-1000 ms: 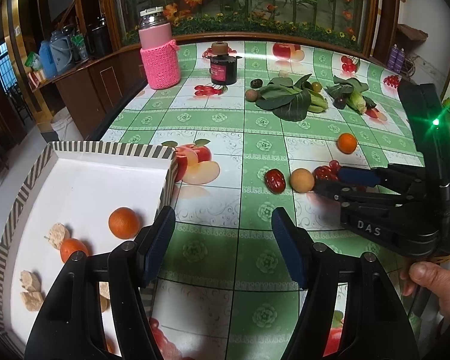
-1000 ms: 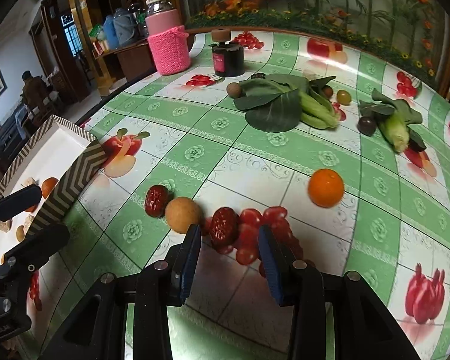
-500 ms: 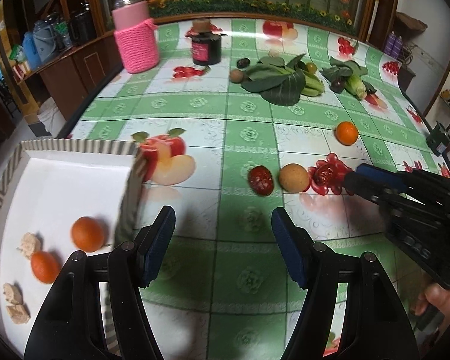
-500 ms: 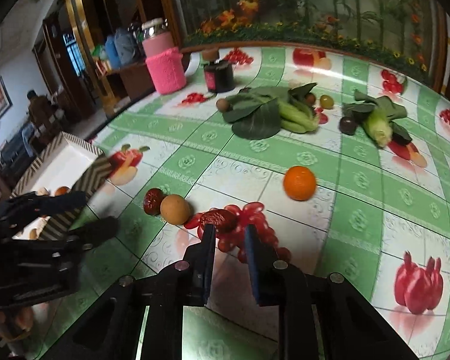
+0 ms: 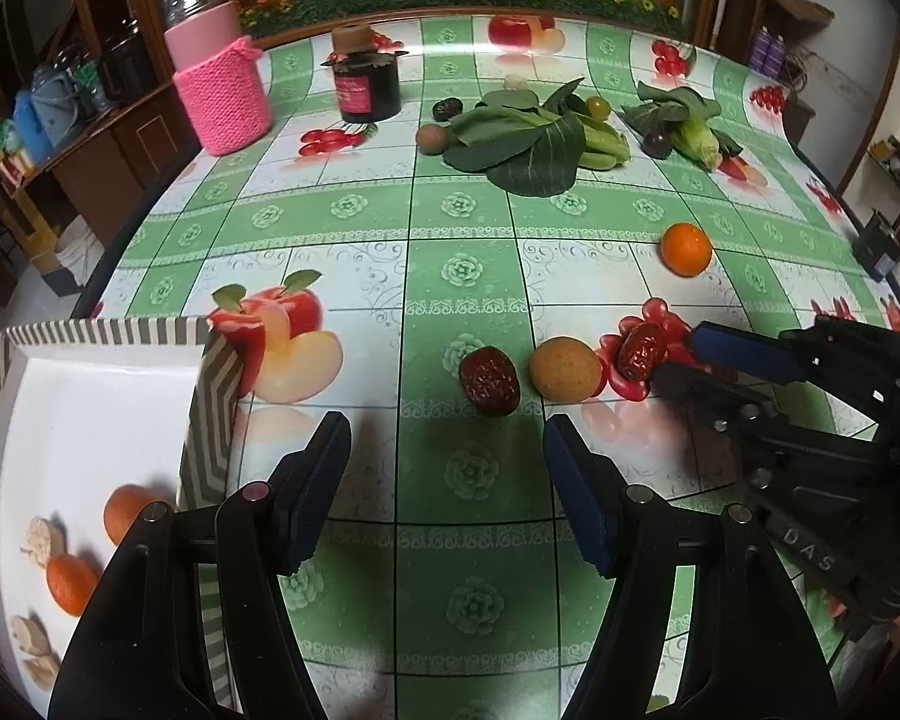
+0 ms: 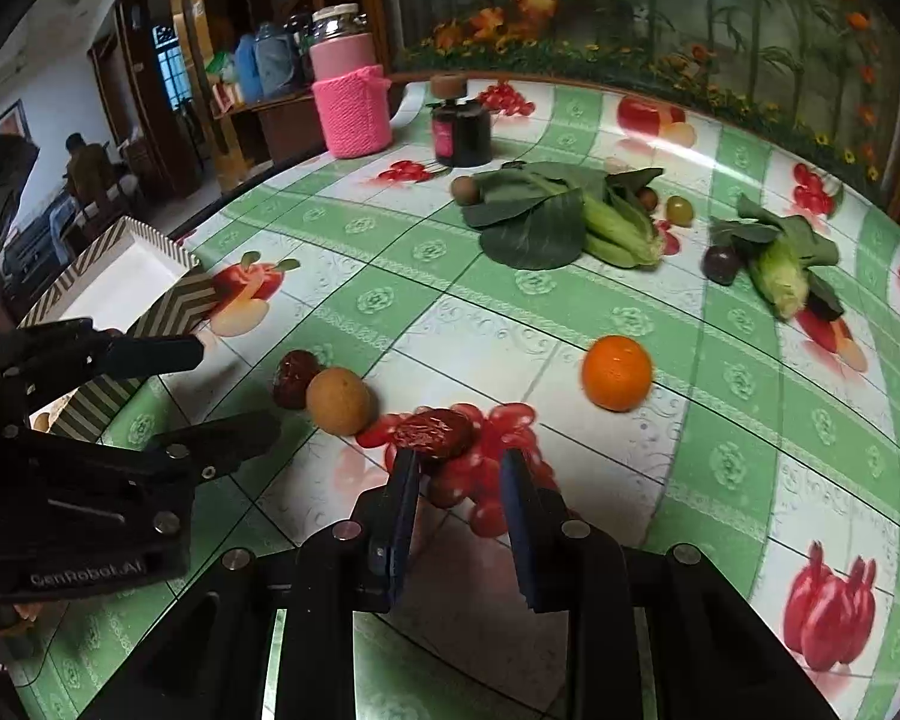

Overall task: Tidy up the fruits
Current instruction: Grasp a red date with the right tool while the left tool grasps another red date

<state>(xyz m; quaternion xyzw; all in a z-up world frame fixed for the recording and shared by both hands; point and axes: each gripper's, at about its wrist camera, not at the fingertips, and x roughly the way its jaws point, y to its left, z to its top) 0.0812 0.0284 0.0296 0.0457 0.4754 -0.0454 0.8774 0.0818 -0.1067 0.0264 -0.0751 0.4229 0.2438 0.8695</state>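
R gripper (image 6: pixel 459 471) has backed off vs 0.5 s ago, jaws part open and empty, date (image 6: pixel 433 433) lying on the cloth just past its tips; L gripper (image 5: pixel 447 468) wide open, empty, hovering by the tray (image 5: pixel 207 396). Count, near to far: 2 oranges in tray, 2 dates, 1 tan fruit (image 5: pixel 565 369), 1 orange (image 5: pixel 685 248) on the cloth.

- The striped tray (image 5: pixel 201 420) is cut off by the left wrist view's left edge; in the right wrist view the left gripper (image 6: pixel 150 396) hides its near part.
- Leafy greens (image 6: pixel 534 222) cover part of a small brown fruit (image 6: pixel 648 198).
- The beige pieces (image 5: pixel 42 540) in the tray are too small to identify.
- The jar's (image 5: pixel 366 90) label is unreadable.
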